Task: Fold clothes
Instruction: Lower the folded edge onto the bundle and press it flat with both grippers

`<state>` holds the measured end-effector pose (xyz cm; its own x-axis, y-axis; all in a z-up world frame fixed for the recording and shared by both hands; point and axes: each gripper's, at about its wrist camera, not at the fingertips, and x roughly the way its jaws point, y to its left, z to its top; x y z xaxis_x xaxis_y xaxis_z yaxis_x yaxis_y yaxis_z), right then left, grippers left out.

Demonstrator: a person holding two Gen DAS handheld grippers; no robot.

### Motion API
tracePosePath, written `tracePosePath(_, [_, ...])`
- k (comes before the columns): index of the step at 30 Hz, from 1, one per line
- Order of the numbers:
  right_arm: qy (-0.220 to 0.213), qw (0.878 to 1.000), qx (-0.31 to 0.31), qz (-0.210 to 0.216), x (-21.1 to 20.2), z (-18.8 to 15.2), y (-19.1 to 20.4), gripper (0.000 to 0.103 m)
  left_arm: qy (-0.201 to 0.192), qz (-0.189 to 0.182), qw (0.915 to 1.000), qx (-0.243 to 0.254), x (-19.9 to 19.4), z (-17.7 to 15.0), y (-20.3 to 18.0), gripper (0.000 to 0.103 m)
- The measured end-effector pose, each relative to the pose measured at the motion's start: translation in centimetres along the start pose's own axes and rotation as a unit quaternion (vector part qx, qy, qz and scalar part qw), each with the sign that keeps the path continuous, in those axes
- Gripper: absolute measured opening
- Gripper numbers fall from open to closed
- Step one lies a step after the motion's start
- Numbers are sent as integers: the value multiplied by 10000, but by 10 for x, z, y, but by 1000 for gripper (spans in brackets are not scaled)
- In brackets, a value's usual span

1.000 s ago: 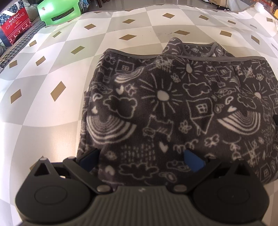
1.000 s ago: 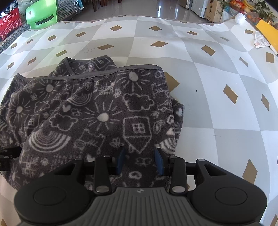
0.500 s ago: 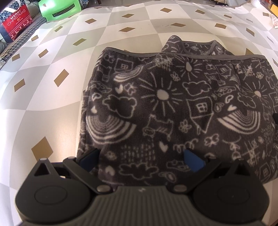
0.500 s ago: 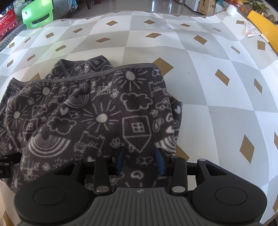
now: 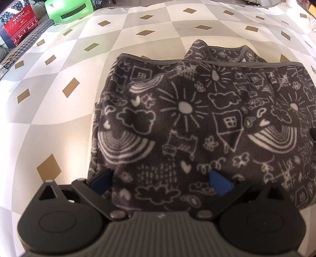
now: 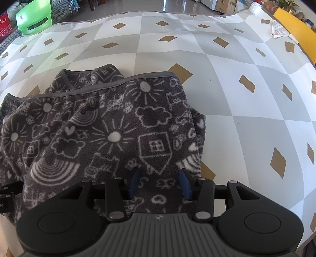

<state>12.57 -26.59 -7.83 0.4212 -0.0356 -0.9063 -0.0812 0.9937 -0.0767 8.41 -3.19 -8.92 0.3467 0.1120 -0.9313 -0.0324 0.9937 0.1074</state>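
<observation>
A dark grey fleece garment (image 5: pixel 197 122) printed with white suns, houses and rainbows lies folded on the checked tablecloth (image 5: pixel 59 110), its grey-trimmed hem (image 6: pixel 122 83) on the far side. My left gripper (image 5: pixel 161 180) stands wide open over the garment's near left corner, with fabric under and between its blue fingers (image 5: pixel 220 184) but not pinched. My right gripper (image 6: pixel 160 181) is over the same garment (image 6: pixel 110 136) near its right edge. Its jaws are opening, the fleece lies loose between the blue pads (image 6: pixel 184 183), and they do not press on it.
A green plastic chair (image 5: pixel 67 9) and a red Christmas bag (image 5: pixel 17 25) stand beyond the table's far left edge. A yellow object (image 6: pixel 296 35) and a paper (image 6: pixel 279 31) lie at the far right. The left gripper's body (image 6: pixel 7 189) shows at the right wrist view's left edge.
The right gripper's fingers have spread a little wider apart over the fleece. The left gripper stays wide open in the same place. The garment has not moved.
</observation>
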Motion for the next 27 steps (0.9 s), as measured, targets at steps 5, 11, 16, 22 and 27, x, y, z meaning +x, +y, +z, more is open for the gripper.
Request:
tracePosePath(5, [9, 9999, 34, -164, 0, 0, 5, 45, -74, 19, 10000, -31, -2, -3, 0, 103])
tracePosePath(11, [90, 9995, 231, -181, 1, 3, 3, 45, -53, 98, 9999, -131, -2, -2, -2, 103])
tracePosePath(16, [38, 9994, 256, -208, 0, 1, 5, 45, -26, 138, 9998, -139, 0, -2, -3, 103])
tracePosePath(22, [-4, 9986, 246, -469, -2, -1, 14, 46, 9, 202, 9997, -132, 2, -1, -5, 103])
tracePosePath(27, [-14, 9971, -77, -759, -2, 0, 23, 52, -8, 232, 9996, -131, 2, -1, -7, 103])
